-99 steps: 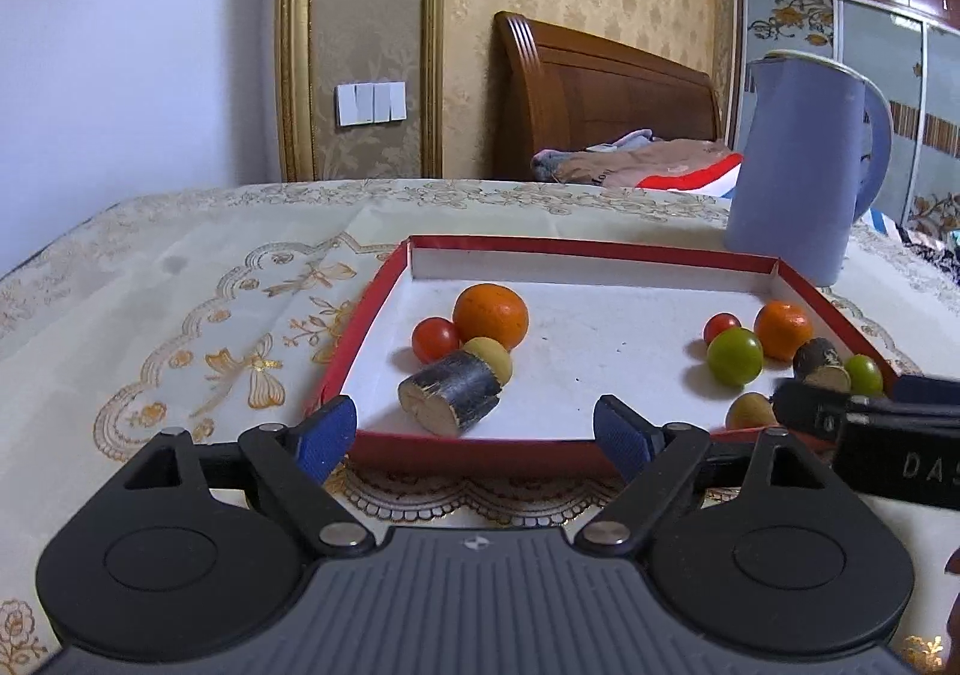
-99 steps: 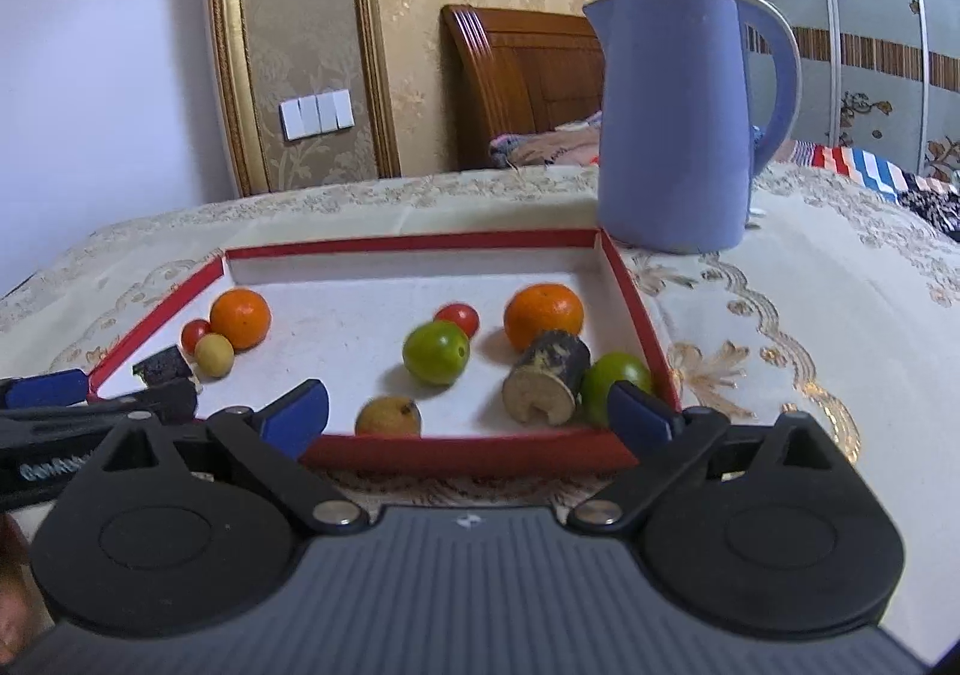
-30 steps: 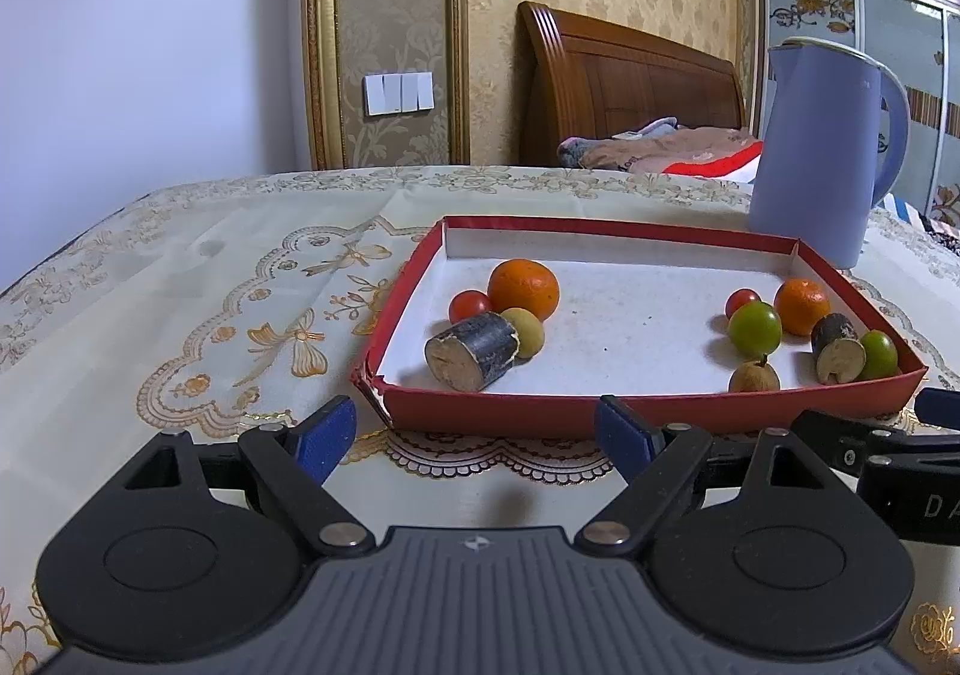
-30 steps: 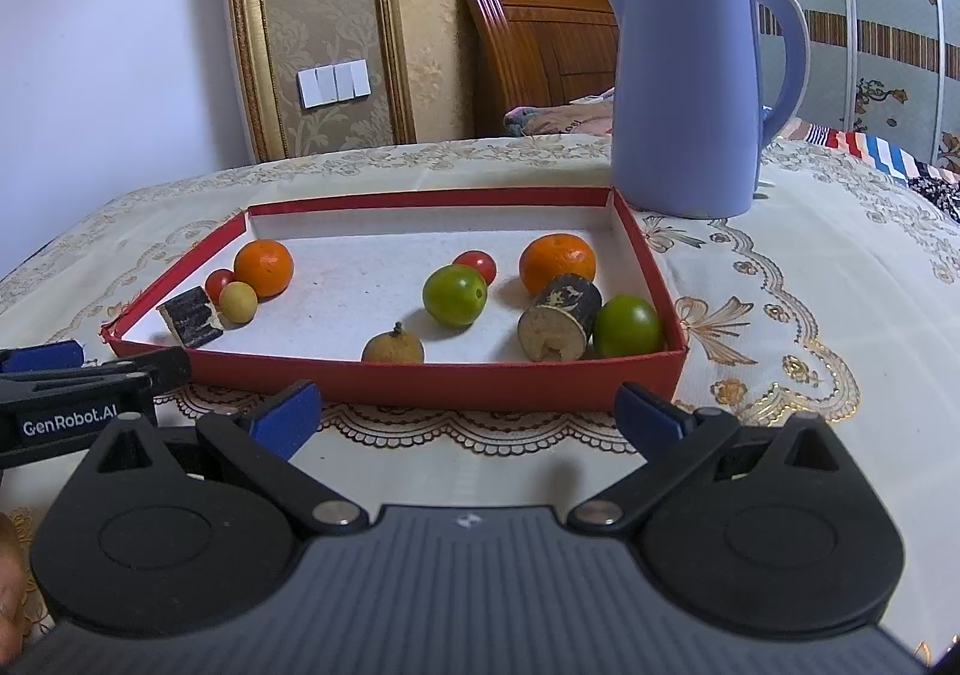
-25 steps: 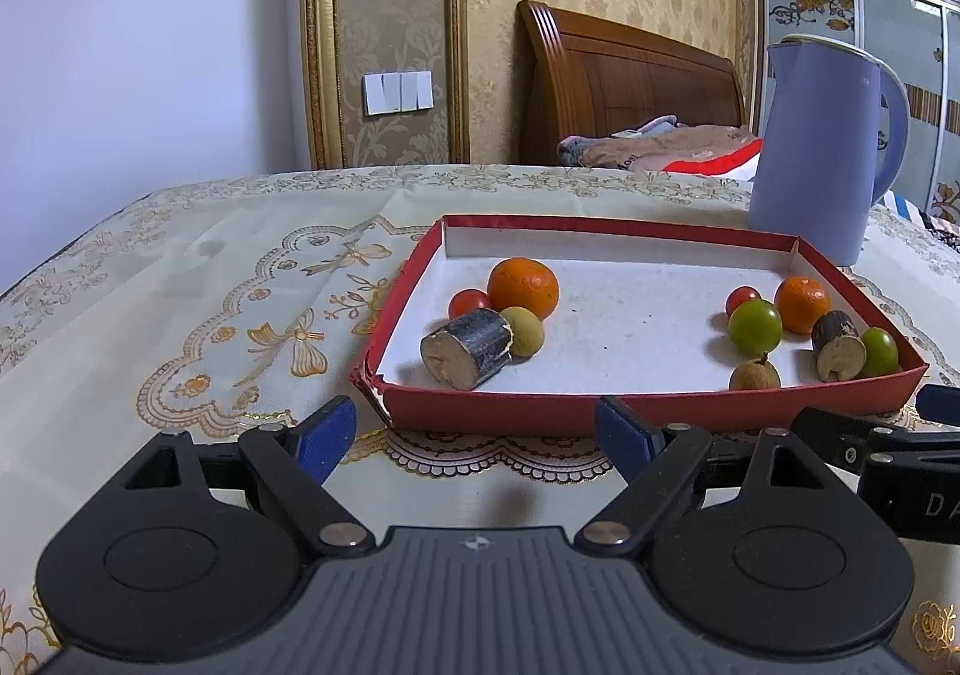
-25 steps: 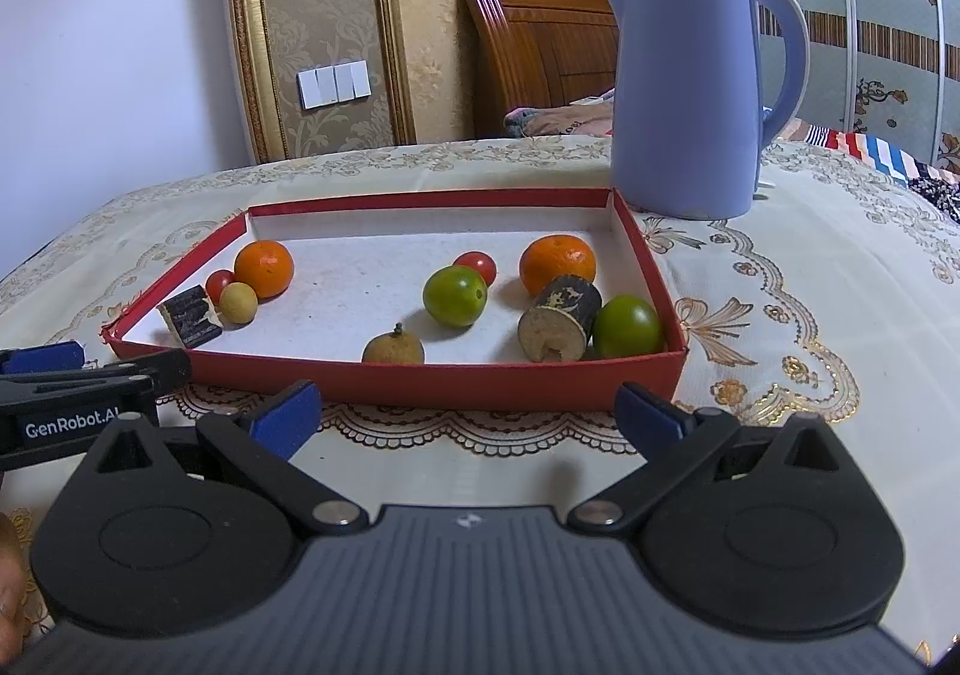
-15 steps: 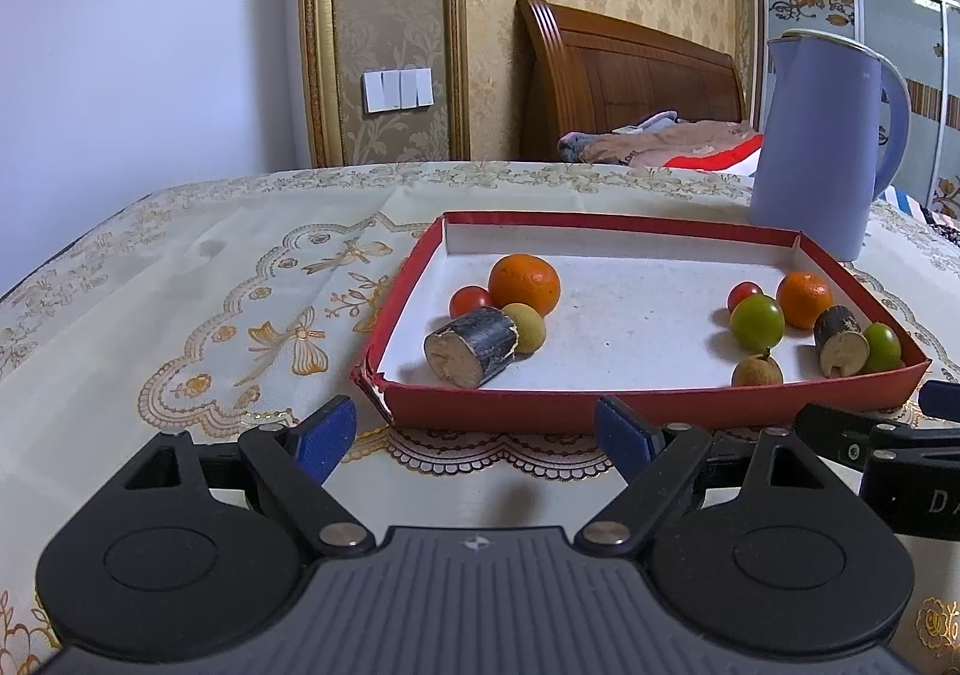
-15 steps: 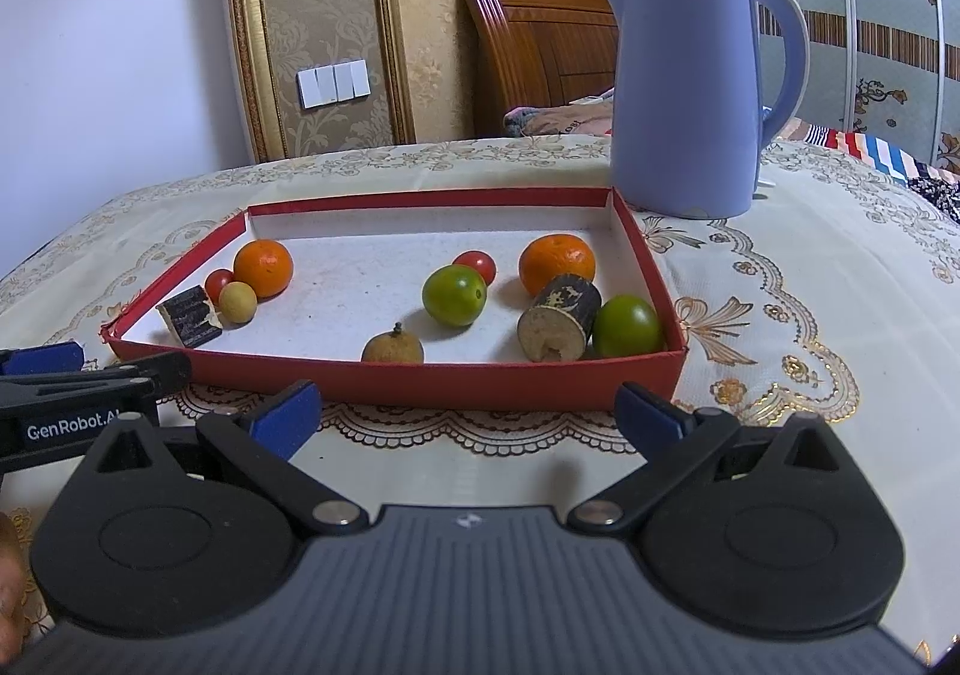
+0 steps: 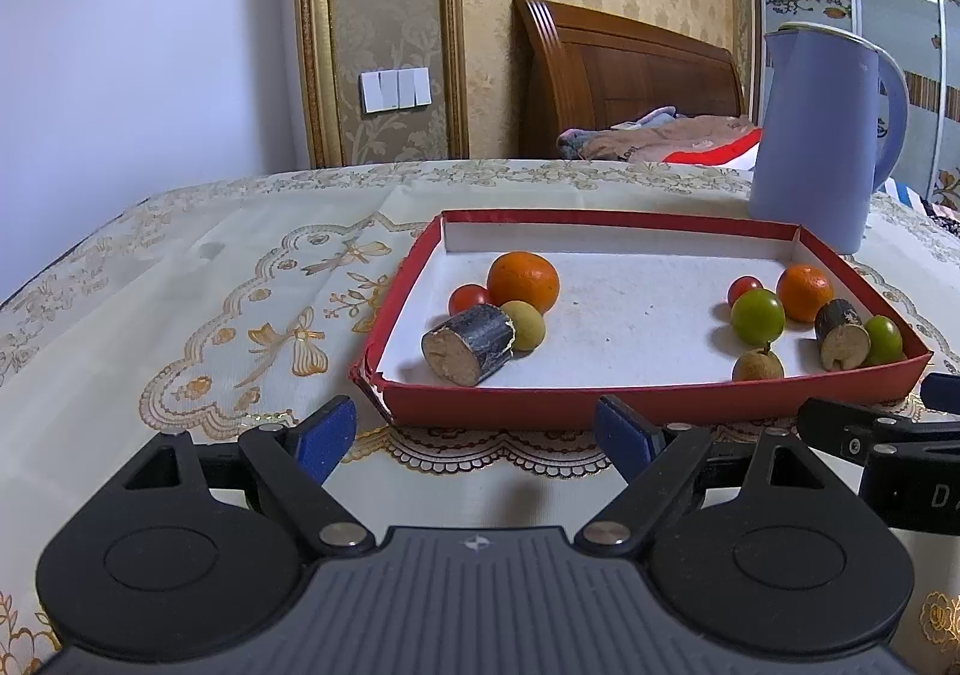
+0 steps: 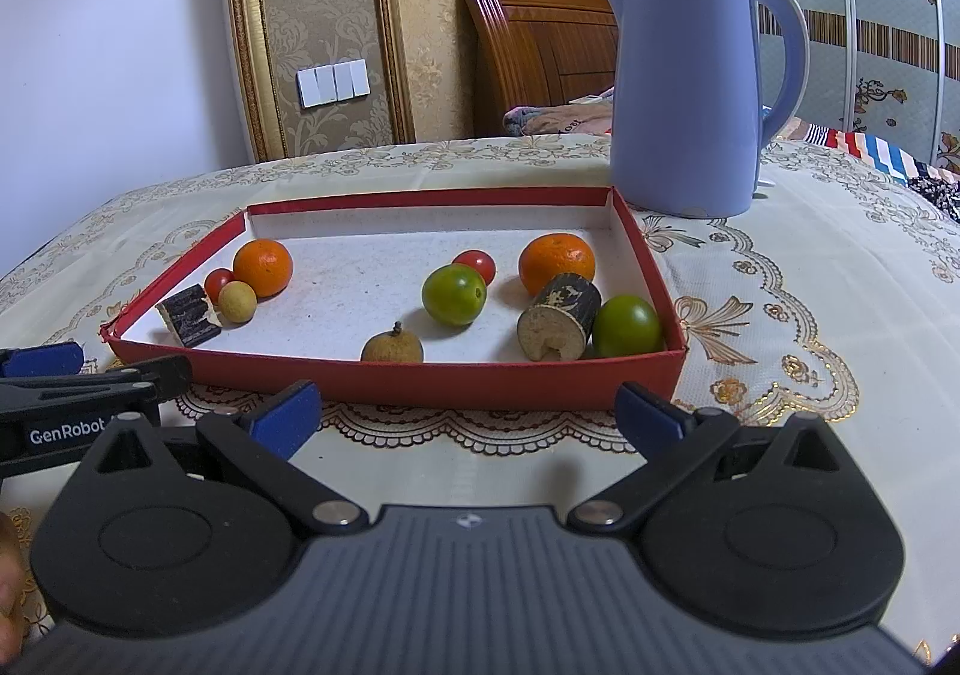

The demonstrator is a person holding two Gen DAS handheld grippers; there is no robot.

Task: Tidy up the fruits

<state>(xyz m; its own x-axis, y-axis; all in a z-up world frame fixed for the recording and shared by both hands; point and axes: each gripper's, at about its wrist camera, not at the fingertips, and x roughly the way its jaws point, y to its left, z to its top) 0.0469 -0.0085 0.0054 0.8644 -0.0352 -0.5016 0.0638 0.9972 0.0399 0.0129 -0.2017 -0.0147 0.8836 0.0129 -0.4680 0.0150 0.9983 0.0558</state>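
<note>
Both claws (image 9: 474,435) (image 10: 465,417) back from tray (image 9: 660,405)

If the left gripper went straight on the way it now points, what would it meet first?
Probably the near red wall of the tray. The left gripper hangs open and empty just short of it, aimed slightly down over the tablecloth. Past that wall lies the dark sugarcane piece, though depth is uncertain.

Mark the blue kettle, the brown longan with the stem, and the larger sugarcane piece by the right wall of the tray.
blue kettle (image 10: 684,93), right wrist view, middle of its body.
brown longan (image 10: 392,347), right wrist view, centre of its visible skin.
sugarcane piece (image 10: 555,328), right wrist view, pale cut end.
</note>
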